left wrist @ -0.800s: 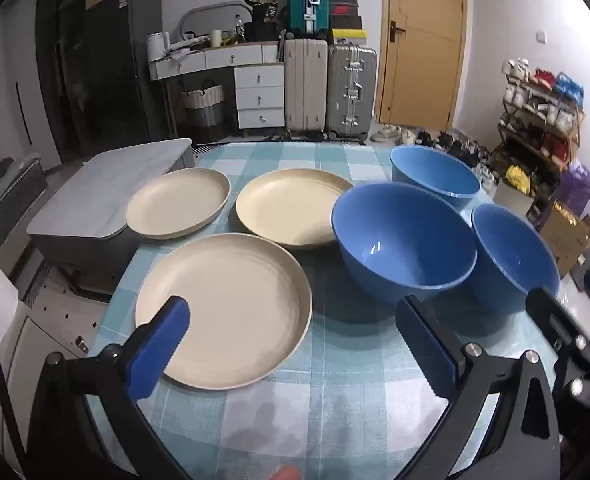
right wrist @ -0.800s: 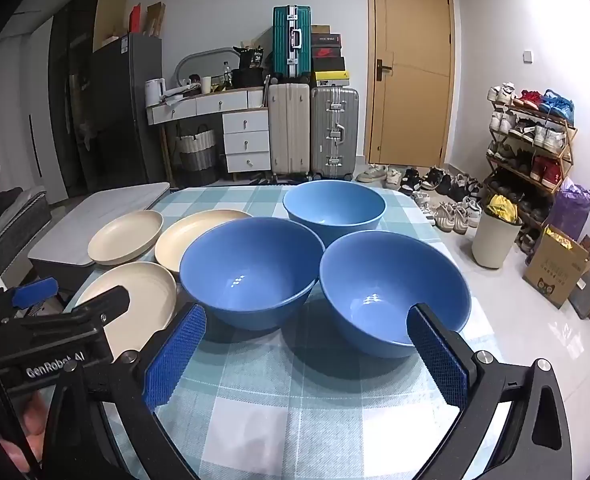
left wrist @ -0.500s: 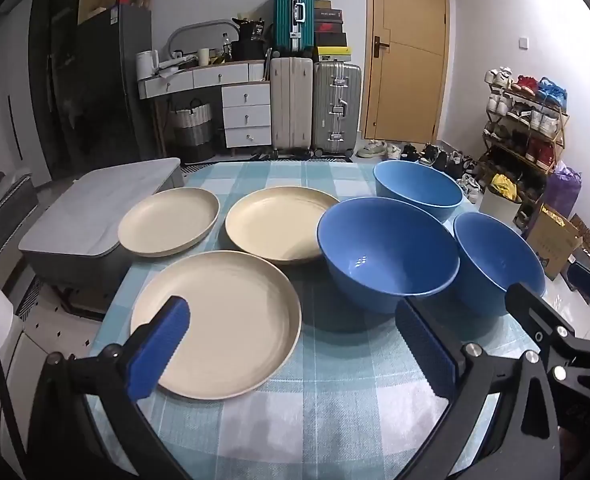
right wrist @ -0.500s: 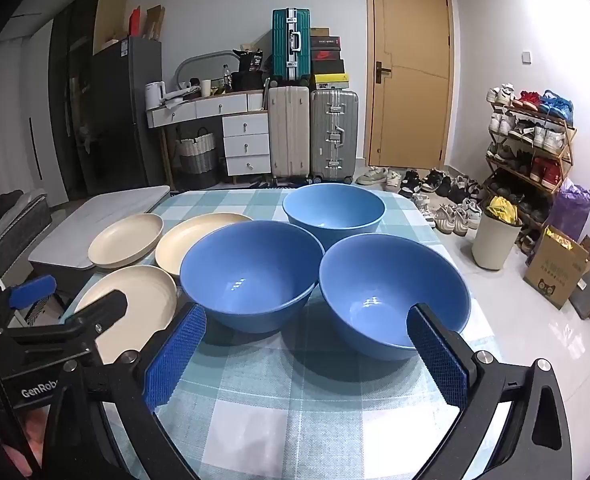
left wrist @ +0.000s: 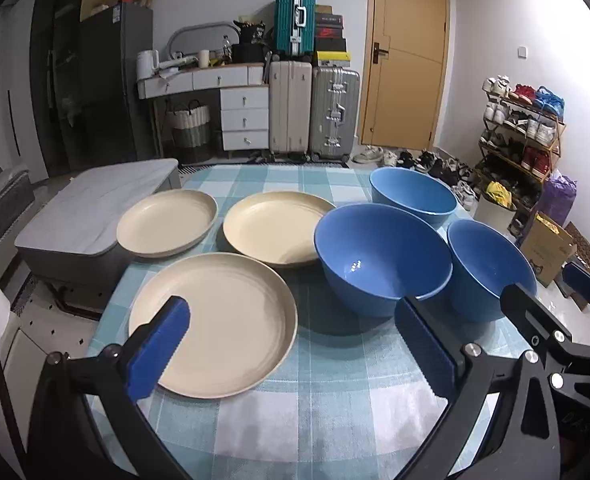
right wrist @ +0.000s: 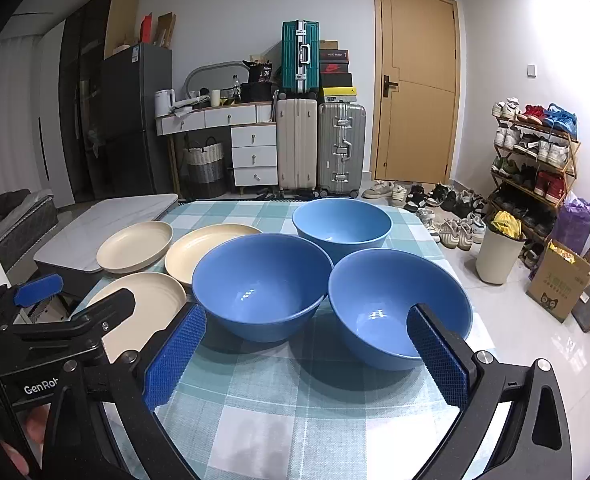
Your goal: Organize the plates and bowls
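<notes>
Three cream plates and three blue bowls are sitting on a table covered by a blue-and-white checked cloth (left wrist: 327, 412). The plates are occupying the left half: the near plate (left wrist: 219, 320) is lying closest to the front edge, with the far-left plate (left wrist: 167, 222) and the middle plate (left wrist: 275, 232) lying behind it. The bowls are grouped on the right, all upright. The large bowl (left wrist: 379, 264) is overlapping the rim of the middle plate from this angle; whether they are touching cannot be told. The far bowl (right wrist: 341, 224) is standing behind it, and the near-right bowl (right wrist: 395, 304) is sitting beside it, close to the table's right edge.

The left gripper (left wrist: 291, 348) is hovering over the near plate and the cloth, its blue-padded jaws spread fully apart and gripping nothing. The right gripper (right wrist: 307, 352) is hanging before the large bowl and the near-right bowl, its jaws likewise standing wide and empty.

Suitcases (right wrist: 319, 148) are standing against the far wall beside a wooden door (right wrist: 415, 88).
</notes>
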`<state>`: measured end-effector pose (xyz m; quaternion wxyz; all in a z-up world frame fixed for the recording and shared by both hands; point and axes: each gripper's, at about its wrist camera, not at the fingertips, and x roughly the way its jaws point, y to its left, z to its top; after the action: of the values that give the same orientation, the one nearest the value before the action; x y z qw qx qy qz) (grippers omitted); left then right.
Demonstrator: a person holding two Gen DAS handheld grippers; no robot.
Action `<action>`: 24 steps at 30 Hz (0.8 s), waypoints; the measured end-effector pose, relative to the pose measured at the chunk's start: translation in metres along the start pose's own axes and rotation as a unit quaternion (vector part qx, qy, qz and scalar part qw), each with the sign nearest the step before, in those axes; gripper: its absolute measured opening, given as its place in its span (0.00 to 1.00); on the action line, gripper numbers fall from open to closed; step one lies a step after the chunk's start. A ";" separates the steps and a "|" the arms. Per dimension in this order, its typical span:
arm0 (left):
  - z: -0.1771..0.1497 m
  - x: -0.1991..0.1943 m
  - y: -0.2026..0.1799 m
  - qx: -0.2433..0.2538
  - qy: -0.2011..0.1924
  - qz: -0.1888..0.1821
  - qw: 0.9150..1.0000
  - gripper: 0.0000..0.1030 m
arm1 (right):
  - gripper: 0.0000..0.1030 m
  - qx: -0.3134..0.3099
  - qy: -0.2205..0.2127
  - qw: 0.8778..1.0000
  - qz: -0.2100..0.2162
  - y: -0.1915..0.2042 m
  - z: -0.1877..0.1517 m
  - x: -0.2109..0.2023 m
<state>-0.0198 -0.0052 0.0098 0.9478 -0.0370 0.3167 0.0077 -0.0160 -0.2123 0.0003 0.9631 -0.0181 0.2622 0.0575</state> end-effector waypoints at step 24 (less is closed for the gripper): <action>-0.001 -0.012 0.011 -0.005 -0.041 0.031 0.999 0.98 | 0.99 0.006 -0.014 1.000 0.013 -0.005 -0.005 0.004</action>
<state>-0.0306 0.0058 0.0160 0.9592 -0.0319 0.2781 0.0405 -0.0147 -0.2168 -0.0064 0.9659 -0.0079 0.2496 0.0685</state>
